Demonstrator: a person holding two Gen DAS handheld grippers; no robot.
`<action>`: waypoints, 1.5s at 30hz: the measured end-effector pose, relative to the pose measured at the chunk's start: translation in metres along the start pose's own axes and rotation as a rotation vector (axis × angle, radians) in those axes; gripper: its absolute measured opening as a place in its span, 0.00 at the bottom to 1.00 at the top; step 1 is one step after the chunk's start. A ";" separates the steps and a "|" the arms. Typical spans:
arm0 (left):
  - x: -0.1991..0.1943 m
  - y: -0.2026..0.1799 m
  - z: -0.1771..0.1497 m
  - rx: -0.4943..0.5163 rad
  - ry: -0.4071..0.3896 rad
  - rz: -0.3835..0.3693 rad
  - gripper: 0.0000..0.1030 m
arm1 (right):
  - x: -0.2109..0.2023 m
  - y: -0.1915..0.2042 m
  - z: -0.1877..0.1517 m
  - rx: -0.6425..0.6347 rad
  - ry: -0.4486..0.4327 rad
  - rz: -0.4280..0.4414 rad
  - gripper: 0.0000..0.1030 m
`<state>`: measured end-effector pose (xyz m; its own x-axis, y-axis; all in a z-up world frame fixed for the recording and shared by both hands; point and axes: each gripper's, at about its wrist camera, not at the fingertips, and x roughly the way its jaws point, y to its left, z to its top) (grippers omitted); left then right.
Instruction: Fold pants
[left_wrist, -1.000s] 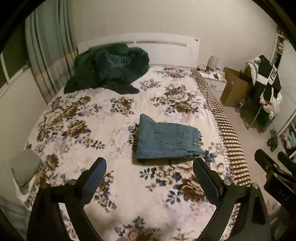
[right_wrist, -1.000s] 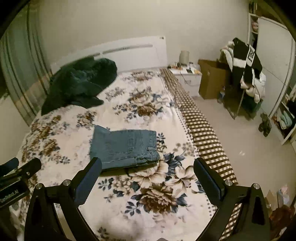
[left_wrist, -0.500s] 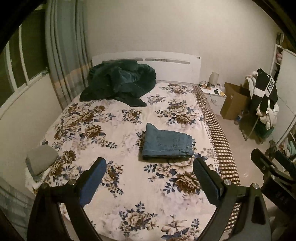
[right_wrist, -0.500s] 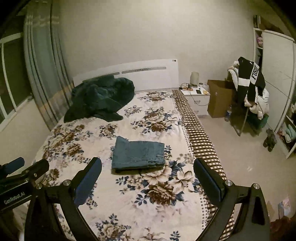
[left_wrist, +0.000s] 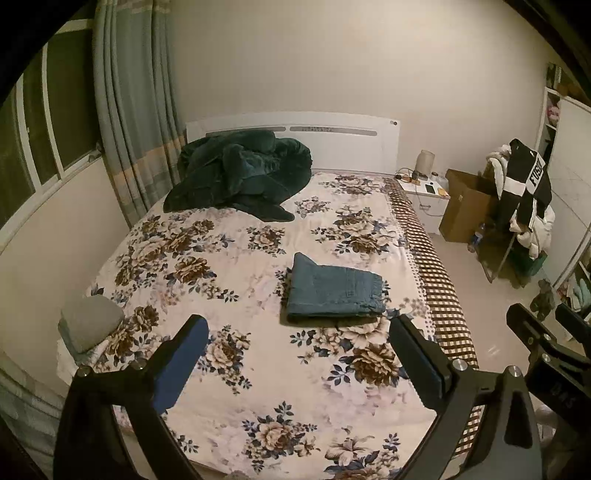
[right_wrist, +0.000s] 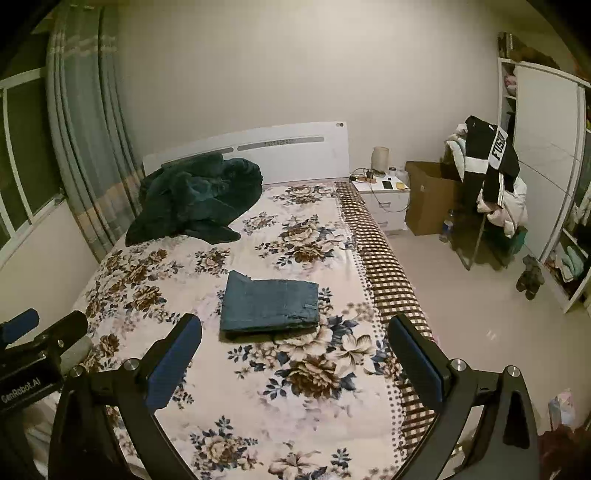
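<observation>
The blue denim pants (left_wrist: 332, 291) lie folded into a flat rectangle on the floral bedspread (left_wrist: 229, 266), right of the bed's middle; they also show in the right wrist view (right_wrist: 269, 304). My left gripper (left_wrist: 297, 341) is open and empty, held well back above the foot of the bed. My right gripper (right_wrist: 293, 339) is open and empty, also far back from the pants. The right gripper shows at the right edge of the left wrist view (left_wrist: 546, 343), and the left gripper at the left edge of the right wrist view (right_wrist: 33, 339).
A dark green blanket (left_wrist: 240, 173) is heaped by the white headboard (left_wrist: 332, 140). A grey pillow (left_wrist: 90, 326) sits at the bed's left corner. A nightstand (right_wrist: 384, 195), cardboard box (right_wrist: 428, 195) and clothes-laden chair (right_wrist: 491, 192) stand right of the bed, with bare floor between.
Both grippers have pulled back and up from the bed, so the folded pants look smaller and farther. The pants have not moved. Both grippers stay open.
</observation>
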<state>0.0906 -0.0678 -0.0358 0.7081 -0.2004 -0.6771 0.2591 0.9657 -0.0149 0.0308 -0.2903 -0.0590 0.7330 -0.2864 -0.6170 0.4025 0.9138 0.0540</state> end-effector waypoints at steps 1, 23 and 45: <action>0.000 0.000 -0.001 -0.001 0.003 0.001 0.98 | 0.002 -0.001 0.002 -0.006 0.004 0.000 1.00; -0.013 0.006 -0.003 0.007 0.002 0.035 0.98 | 0.001 0.005 0.006 -0.038 0.016 0.043 1.00; -0.022 0.013 -0.010 -0.004 0.007 0.042 0.98 | -0.004 0.009 0.006 -0.044 0.018 0.049 1.00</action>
<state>0.0718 -0.0493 -0.0283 0.7137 -0.1589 -0.6822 0.2269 0.9739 0.0106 0.0348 -0.2831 -0.0512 0.7412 -0.2362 -0.6283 0.3413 0.9386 0.0498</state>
